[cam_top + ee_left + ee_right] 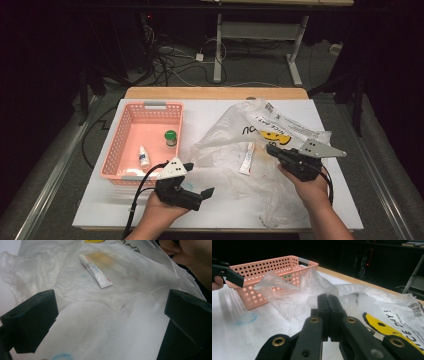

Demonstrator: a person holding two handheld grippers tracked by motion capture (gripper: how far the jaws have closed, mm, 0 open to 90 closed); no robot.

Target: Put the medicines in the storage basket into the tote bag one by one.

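A crumpled clear plastic bag (225, 142) with a yellow smiley print lies across the middle and right of the white table. A small white tube (247, 158) rests inside it, seen through the film in the left gripper view (96, 271). My left gripper (199, 179) is open near the table's front, pointing toward the bag (140, 282), nothing between its jaws (111, 298). My right gripper (270, 148) is at the bag's right side, its jaws together (328, 297) with a fold of the bag's film (294, 295) pinched at the tips.
A pink perforated basket (127, 120) stands at the left and holds a green-capped jar (171, 137) and a small white bottle (144, 157). The basket (262, 267) sits just behind the bag's raised film. A faint blue ring (247, 318) marks the white cover.
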